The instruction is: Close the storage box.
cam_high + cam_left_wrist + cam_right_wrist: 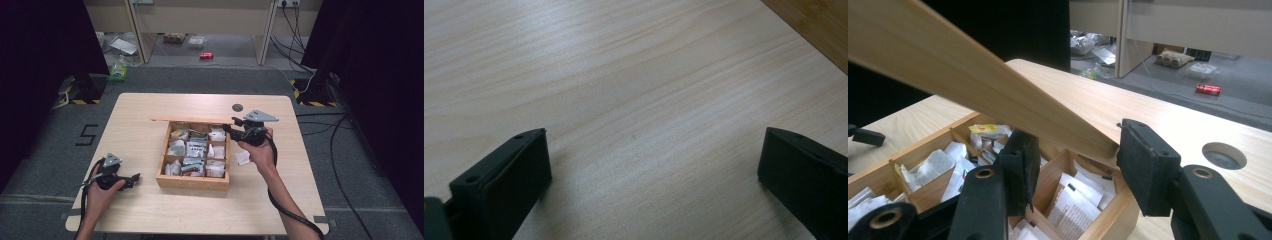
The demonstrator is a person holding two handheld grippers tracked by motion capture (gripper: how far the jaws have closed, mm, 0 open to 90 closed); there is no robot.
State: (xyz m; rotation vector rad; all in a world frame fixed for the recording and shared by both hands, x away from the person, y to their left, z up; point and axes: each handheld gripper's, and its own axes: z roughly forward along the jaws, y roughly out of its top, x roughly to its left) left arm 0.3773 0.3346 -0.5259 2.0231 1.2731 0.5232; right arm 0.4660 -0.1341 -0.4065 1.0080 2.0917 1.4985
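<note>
A wooden compartment box (192,182) full of small white packets (196,150) stands mid-table. Its thin wooden lid (192,119) is raised along the box's far side. My right gripper (227,129) reaches in from the right at the lid's right end. In the right gripper view the lid (973,70) slants across between the jaws. Its corner lies against the right pad (1143,165), the left pad stands clear below it, and the right gripper (1075,155) is open. My left gripper (135,179) rests near the table's front left, open (654,150) over bare tabletop.
A white packet (243,157) lies on the table right of the box, under my right hand. A round cable hole (237,107) sits behind the lid. The box's corner (819,25) shows ahead of the left gripper. Clutter and cables lie on the floor beyond the table.
</note>
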